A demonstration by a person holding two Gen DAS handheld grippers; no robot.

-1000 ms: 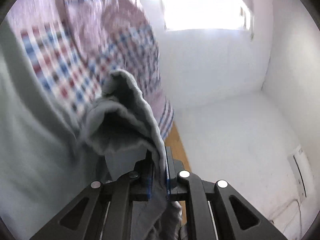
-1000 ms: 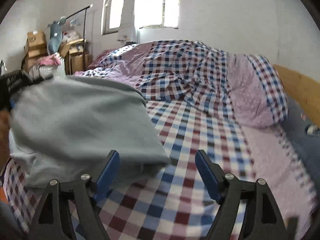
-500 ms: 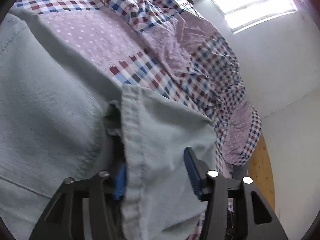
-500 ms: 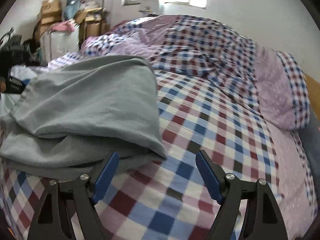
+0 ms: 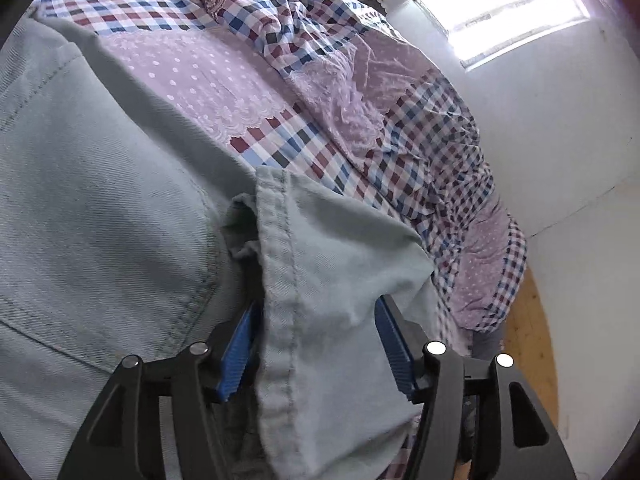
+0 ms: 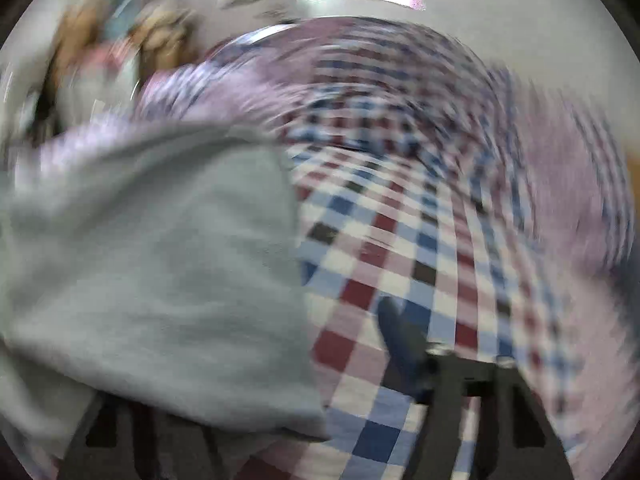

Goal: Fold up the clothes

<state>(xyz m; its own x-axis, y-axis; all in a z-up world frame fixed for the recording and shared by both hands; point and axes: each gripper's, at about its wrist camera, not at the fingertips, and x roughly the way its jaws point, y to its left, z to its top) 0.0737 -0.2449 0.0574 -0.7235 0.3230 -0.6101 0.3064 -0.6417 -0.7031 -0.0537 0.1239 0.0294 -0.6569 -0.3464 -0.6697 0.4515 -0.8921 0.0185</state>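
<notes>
A pale grey-green garment with stitched seams lies spread on the checked bed cover. Its hemmed end drapes between the blue pads of my left gripper, whose jaws are opening and stand apart from the cloth on the right side. In the blurred right wrist view the same garment fills the left half. My right gripper is low over the checked cover, jaws closing. The garment's corner covers its left finger. Its right finger is clear of the cloth.
A crumpled checked and pink quilt is heaped at the far side of the bed, against a white wall with a bright window. A wooden bed board shows at the right. Blurred boxes and clutter stand beyond the bed.
My left gripper let go of the bunched cloth, its jaws spread, and it tipped down over the garment. My right gripper dropped toward the garment's corner, which now covers its left finger; its jaws narrowed.
</notes>
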